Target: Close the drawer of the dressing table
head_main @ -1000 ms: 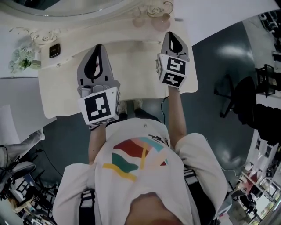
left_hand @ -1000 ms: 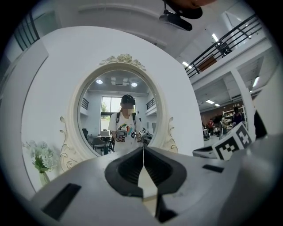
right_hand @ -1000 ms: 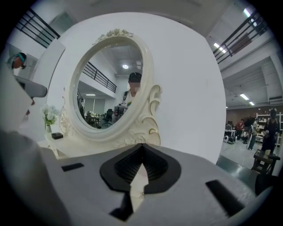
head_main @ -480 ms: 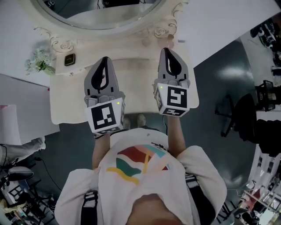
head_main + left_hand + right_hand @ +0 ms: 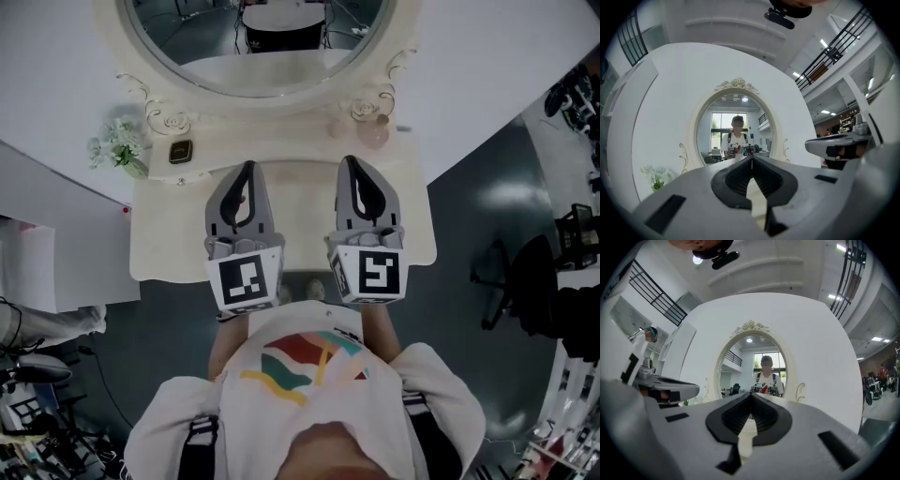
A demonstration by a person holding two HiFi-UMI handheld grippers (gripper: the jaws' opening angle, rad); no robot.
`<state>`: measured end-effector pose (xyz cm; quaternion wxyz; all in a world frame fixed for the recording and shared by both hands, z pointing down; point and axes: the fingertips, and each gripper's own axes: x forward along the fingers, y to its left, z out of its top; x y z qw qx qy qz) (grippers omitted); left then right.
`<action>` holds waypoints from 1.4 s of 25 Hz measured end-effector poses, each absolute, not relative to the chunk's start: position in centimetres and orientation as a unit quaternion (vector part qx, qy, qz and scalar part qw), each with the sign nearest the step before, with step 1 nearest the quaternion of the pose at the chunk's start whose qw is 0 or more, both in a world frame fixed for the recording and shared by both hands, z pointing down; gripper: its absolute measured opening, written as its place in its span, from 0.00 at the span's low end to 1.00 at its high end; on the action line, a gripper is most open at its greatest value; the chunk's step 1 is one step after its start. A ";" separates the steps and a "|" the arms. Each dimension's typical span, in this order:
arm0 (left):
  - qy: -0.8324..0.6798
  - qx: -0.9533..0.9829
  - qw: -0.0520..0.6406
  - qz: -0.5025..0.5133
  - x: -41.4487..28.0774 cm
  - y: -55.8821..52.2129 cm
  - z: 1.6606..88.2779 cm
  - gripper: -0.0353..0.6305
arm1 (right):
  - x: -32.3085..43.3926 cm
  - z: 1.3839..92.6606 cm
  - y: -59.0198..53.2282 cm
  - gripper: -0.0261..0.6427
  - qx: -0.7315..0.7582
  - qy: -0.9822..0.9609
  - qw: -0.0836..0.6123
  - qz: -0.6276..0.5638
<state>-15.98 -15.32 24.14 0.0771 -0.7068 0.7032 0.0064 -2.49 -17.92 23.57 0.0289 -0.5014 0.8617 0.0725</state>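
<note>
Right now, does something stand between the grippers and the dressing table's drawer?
Nothing visible does. Both the left gripper and right gripper hang over the tabletop; no drawer shows past its front edge.

Looked like a mocked-up bedroom corner inside a big lab/office hall. Cream dressing table [image 5: 150, 258] with oval mirror [image 5: 253, 47] stood against a freestanding white partition [image 5: 487, 56], on grey floor [image 5: 478, 197] with office chairs [image 5: 525, 295] and cabled gear [image 5: 37, 412] around. Mezzanine railings [image 5: 843, 42] and ceiling lights [image 5: 796, 74] overhead.
</note>
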 end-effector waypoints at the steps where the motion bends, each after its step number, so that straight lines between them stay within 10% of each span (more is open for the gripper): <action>1: 0.703 -0.707 0.078 0.007 -16.0 -15.2 24.2 0.06 | -2.8 23.5 -17.7 0.04 -0.498 0.863 0.030 0.072; 35: 0.702 -0.709 0.051 -0.045 -16.4 -14.6 27.2 0.06 | -9.5 28.0 -14.9 0.04 -0.453 0.891 -0.007 0.031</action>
